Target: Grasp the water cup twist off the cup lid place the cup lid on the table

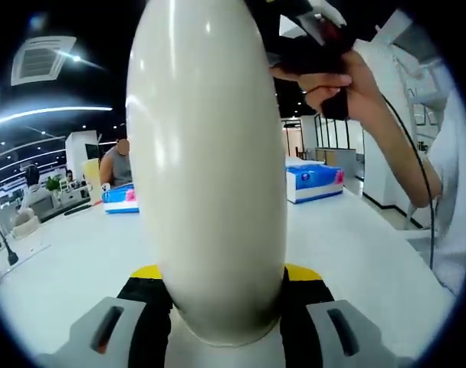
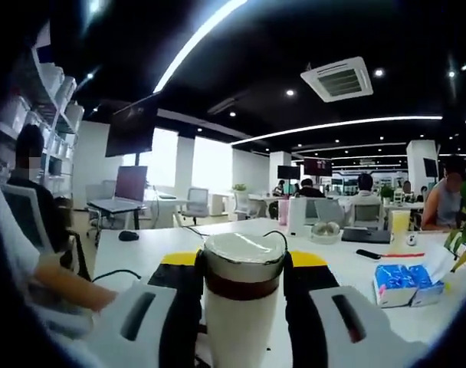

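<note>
Gripping a cream water cup (image 1: 210, 169) around its lower body, the left tool (image 1: 221, 318) has both jaws pressed against the cup's sides, holding it above the white table (image 1: 348, 245). In the right gripper view, the right tool (image 2: 242, 307) pinches the cup lid (image 2: 243, 257) between its black jaws, just above a dark band. The likely risk is slippage: the smooth rounded body could rotate inside the left tool during twisting, so the lid never loosens. A freed lid could also drop, or the open cup tip and spill near the blue tissue pack (image 2: 405, 284).
</note>
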`<state>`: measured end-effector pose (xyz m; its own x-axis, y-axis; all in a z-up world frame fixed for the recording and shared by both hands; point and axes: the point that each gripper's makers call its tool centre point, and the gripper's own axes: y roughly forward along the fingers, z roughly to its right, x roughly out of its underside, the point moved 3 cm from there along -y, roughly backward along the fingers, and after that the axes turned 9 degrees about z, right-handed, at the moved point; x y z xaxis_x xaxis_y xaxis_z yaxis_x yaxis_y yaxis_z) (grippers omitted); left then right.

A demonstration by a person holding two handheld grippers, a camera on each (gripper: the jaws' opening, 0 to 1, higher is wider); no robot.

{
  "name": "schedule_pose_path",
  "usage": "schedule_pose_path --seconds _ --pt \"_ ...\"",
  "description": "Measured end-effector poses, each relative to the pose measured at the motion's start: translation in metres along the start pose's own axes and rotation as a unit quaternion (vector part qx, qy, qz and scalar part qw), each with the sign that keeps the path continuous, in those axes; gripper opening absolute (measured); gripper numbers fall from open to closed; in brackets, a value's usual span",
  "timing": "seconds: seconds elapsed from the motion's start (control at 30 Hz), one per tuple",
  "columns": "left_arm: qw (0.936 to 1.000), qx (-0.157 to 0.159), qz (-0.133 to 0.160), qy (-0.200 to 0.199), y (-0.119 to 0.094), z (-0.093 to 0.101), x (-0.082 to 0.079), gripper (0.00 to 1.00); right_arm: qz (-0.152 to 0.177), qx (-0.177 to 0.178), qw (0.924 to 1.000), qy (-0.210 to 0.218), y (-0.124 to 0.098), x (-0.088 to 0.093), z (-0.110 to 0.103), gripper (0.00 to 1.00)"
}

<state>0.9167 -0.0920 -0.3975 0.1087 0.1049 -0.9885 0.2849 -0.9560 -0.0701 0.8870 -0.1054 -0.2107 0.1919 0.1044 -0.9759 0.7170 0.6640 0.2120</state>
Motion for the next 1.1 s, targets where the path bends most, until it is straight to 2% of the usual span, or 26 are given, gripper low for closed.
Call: schedule_pose_path --seconds 0.43,0.57,0.9,1.1 --pt "1.0 0.0 0.0 0.0 -0.0001 0.0 0.0 0.56 0.003 -0.069 0.9974 0.021 -0.0002 0.0011 0.0017 0.43" --pt "1.0 0.001 0.0 0.0 0.0 0.0 -0.0001 0.56 0.009 -0.096 0.9945 0.04 -0.0009 0.0021 0.0037 0.43" --pt "1.0 0.001 0.0 -0.001 0.0003 0.0 0.0 0.56 0.015 -0.146 0.9883 0.043 0.0003 0.0021 0.003 0.43" --pt "1.0 0.003 0.001 0.0 -0.0002 0.0005 -0.0001 0.56 0.021 -0.184 0.9815 0.05 0.0009 0.0022 -0.0004 0.43"
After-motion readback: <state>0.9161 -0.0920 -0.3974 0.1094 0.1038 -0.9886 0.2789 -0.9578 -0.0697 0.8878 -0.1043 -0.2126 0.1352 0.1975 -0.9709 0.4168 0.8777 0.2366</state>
